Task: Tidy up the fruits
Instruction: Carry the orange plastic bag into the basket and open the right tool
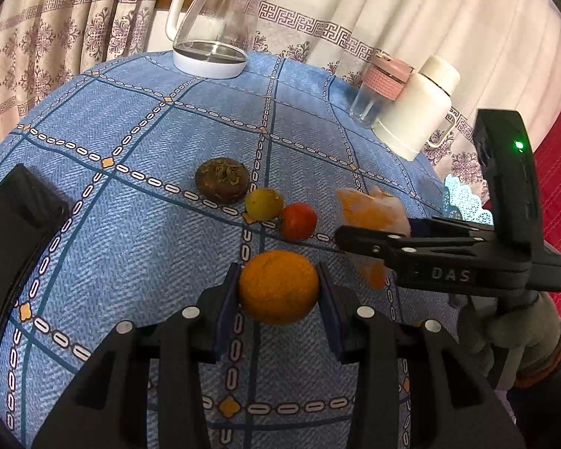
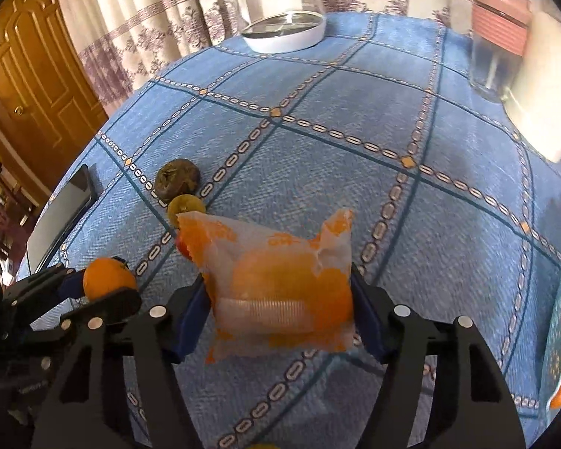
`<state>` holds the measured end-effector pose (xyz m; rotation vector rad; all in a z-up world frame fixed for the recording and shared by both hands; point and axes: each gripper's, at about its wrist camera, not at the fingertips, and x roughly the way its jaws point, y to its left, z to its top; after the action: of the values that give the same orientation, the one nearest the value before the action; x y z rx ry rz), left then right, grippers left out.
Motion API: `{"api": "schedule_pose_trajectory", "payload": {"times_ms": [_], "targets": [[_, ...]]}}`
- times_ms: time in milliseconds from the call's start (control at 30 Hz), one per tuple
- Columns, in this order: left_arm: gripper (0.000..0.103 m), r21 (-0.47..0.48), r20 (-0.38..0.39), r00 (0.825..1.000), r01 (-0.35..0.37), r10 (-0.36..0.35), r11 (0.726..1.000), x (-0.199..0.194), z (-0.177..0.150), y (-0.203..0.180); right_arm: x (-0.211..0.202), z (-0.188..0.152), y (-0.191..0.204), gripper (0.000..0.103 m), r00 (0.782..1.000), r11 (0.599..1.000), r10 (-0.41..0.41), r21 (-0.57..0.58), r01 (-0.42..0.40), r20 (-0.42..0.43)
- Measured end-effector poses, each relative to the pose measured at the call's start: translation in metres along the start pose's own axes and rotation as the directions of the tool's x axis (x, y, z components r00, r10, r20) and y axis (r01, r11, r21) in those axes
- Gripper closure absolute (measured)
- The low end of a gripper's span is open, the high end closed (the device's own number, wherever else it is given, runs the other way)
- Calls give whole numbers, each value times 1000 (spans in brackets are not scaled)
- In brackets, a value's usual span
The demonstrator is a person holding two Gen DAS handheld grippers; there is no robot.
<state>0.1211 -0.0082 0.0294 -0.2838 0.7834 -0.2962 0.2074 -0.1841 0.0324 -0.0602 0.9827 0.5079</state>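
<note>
My left gripper [image 1: 279, 286] is shut on an orange [image 1: 278, 286], just above the blue checked tablecloth [image 1: 131, 224]; it also shows in the right wrist view [image 2: 109, 278]. My right gripper [image 2: 280, 292] is shut on a wrapped orange in a white-and-orange plastic bag [image 2: 280, 280], also seen in the left wrist view [image 1: 374, 217]. On the cloth lie a dark brown fruit [image 1: 222, 185], a yellow-green fruit [image 1: 263, 204] and a red tomato [image 1: 298, 220] in a row. A light-blue fruit plate [image 1: 463, 202] sits at the right edge.
A glass kettle on a white base [image 1: 213, 30] stands at the back. A pink-lidded glass cup [image 1: 377, 91] and a white flask [image 1: 417, 108] stand at the back right. A dark tablet [image 2: 61, 213] lies at the left edge. Curtains hang behind.
</note>
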Motion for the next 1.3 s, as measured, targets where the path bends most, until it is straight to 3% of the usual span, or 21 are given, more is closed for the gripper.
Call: {"api": "schedule_pose_trajectory", "payload": {"times_ms": [333,800,1033,1300], "targets": [[63,0,2,1000,0,0,1000,-1,0,0,-34,-8,-18,35,996,994,13,107,-23,88],[63,0,1,1000,-3,3,1000,-1,1,1,-91,-22,-62,35,976,967,-47,256,-10,213],[63,3,1,1000,-9,9,1000,-2,0,1,-124,-34,-102,35,959,934,-105,357,5,262],[63,3,0,1000,-10,10,1000,-2,0,1,-152,-41,-167,35,940,860,-221,507,62,260]]}}
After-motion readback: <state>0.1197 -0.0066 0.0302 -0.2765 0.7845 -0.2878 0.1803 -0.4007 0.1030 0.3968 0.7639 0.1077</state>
